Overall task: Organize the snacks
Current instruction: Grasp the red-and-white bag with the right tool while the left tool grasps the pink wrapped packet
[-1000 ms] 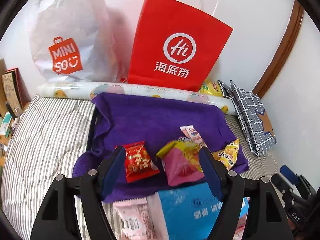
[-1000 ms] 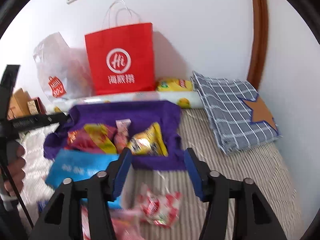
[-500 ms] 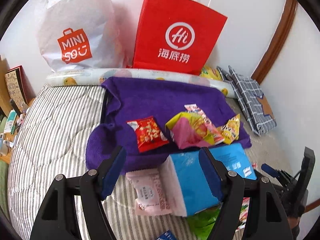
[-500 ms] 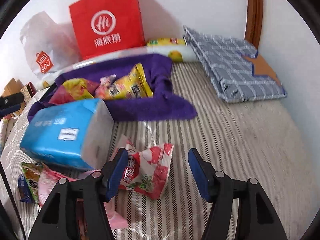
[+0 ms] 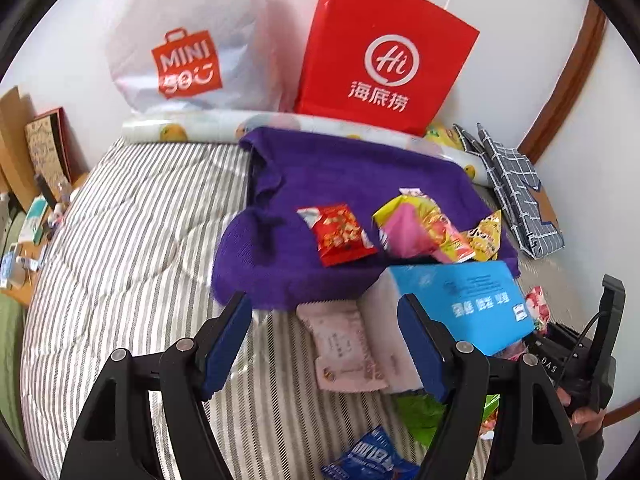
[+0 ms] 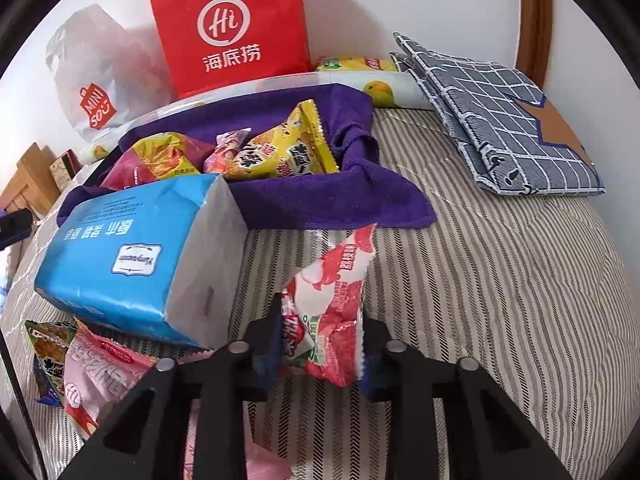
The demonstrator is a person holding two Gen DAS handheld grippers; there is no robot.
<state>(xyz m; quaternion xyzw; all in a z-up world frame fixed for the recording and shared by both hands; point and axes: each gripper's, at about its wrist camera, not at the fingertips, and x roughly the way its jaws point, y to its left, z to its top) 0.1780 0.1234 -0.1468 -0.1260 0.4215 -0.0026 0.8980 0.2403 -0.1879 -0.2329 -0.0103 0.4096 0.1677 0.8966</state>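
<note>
Striped bed (image 6: 500, 280) fills both views, w/ a red paper bag (image 6: 232, 24) and a white plastic bag (image 5: 188, 40) upright against the wall at the back. In front of them a purple towel (image 5: 344, 176) lies spread on the bed, carrying several snacks: a red packet (image 5: 340, 234), a pink-and-yellow packet (image 5: 416, 228), a yellow packet (image 6: 284, 152). A blue tissue pack (image 6: 128, 248) lies at the towel's near edge, partly on top of loose snacks on the bed, incl. a pink packet (image 5: 346, 344) just beside it. A checked grey cloth (image 6: 500, 120) lies folded to the right, apart from the towel. Right claw (image 6: 320, 344) has just closed its jaws and pinches a red-and-white lychee snack packet (image 6: 332, 292), which sticks up btwn the pads over the bed, near the towel's front edge. Left claw (image 5: 324, 340) stands spread, nothing btwn its pads, above the pink packet and the tissue pack's end.
</note>
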